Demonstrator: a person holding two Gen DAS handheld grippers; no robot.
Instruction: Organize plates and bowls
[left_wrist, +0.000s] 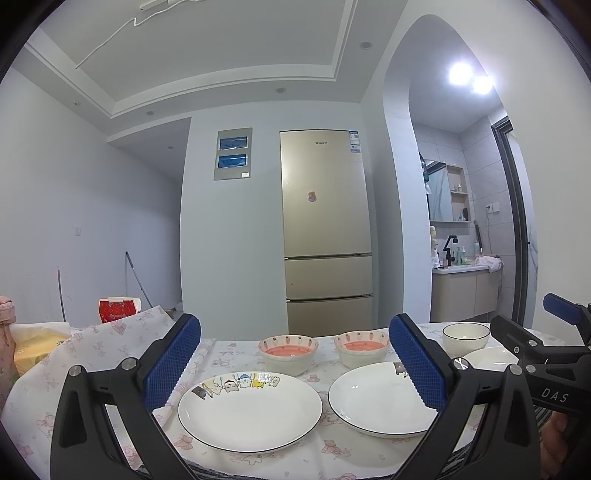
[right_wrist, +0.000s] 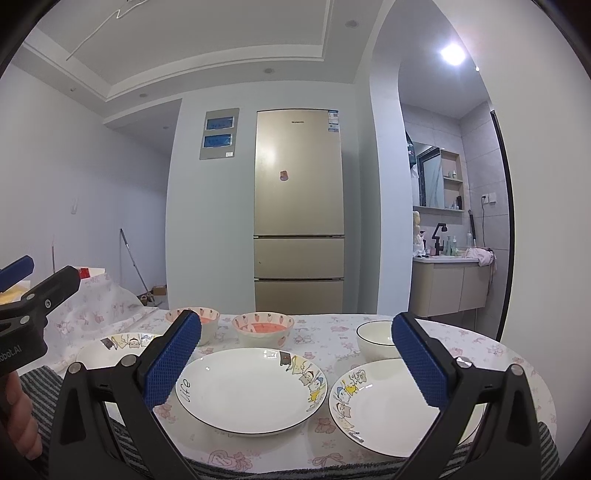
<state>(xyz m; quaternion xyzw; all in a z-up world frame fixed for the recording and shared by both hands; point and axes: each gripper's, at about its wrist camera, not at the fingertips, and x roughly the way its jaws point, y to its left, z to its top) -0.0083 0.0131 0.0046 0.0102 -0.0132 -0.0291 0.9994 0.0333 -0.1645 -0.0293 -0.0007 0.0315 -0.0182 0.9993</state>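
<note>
- Beyond the worktop (right_wrist: 332, 332) I see a tall gold fridge (right_wrist: 298, 206) against a white wall, and to the right an arch opening onto a bathroom vanity (right_wrist: 447, 284).
- A white cloth printed with pink bows and bears covers the worktop; every dish sits on it.
- My left gripper (left_wrist: 293, 365) hovers at the near edge, its blue fingers (left_wrist: 173, 363) spread wide with nothing between them.
- My right gripper (right_wrist: 295, 363) hovers beside it, fingers (right_wrist: 171, 360) just as wide apart and empty.
- Three white plates with thin dark rims lie in a near row. The left plate (left_wrist: 250, 411) shows cartoon figures along its far rim.
- The middle plate (right_wrist: 253, 391) has cartoons on its right rim and the word "life" on its left.
- The right plate (right_wrist: 388, 410) carries cartoons on its left rim, and the right finger of my right gripper partly covers it.
- Farther back stand two small bowls with strawberry rims and pink insides, the left strawberry bowl (left_wrist: 288, 349) and the right strawberry bowl (left_wrist: 362, 345), close together but apart.
- A plain white bowl (right_wrist: 376, 338) with a dark rim stands far right, just behind the right plate.
- At the left edge of the right wrist view I see the hand (right_wrist: 18, 413) holding my left gripper.
</note>
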